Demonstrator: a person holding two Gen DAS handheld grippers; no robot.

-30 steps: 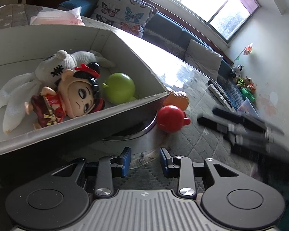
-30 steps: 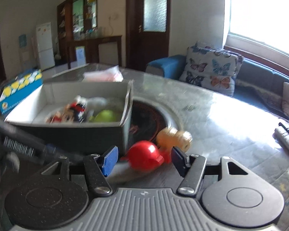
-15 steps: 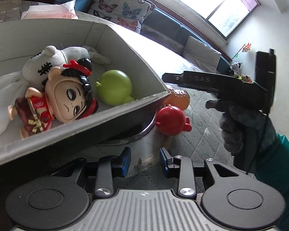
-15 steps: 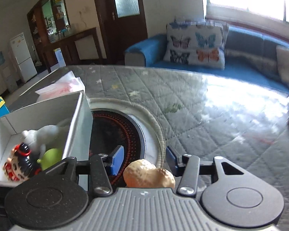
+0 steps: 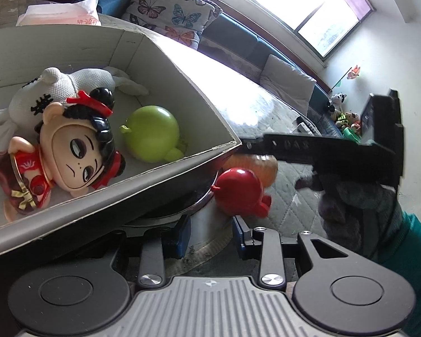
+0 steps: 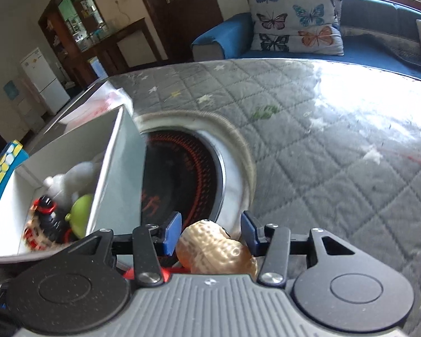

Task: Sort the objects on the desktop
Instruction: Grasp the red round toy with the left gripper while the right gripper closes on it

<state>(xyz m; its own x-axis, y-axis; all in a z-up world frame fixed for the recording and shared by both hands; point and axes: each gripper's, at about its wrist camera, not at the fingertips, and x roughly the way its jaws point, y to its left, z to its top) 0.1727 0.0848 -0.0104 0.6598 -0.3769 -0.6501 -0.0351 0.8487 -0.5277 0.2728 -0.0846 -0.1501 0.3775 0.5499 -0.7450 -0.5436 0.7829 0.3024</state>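
Note:
A grey cardboard box (image 5: 182, 67) holds a big-headed doll (image 5: 70, 151), a white plush (image 5: 67, 84) and a green toy (image 5: 151, 132). A red toy (image 5: 238, 193) and a peanut-shaped toy (image 5: 263, 165) lie on the table just right of the box. My left gripper (image 5: 210, 236) is open and empty, low in front of the red toy. My right gripper (image 6: 210, 233) is open, with the peanut toy (image 6: 216, 250) between its fingers; the left pad looks close to it. The box (image 6: 112, 168) is to its left.
A round induction hob (image 6: 182, 174) is set in the quilted table (image 6: 322, 154), partly under the box. A pink bag (image 5: 59, 14) lies behind the box. A sofa with butterfly cushions (image 6: 294, 28) stands beyond the table. A blue-yellow box (image 6: 0, 174) is far left.
My right gripper has come down over the peanut toy, which now sits between its fingers. My left gripper moved a little closer to the box and the red toy.

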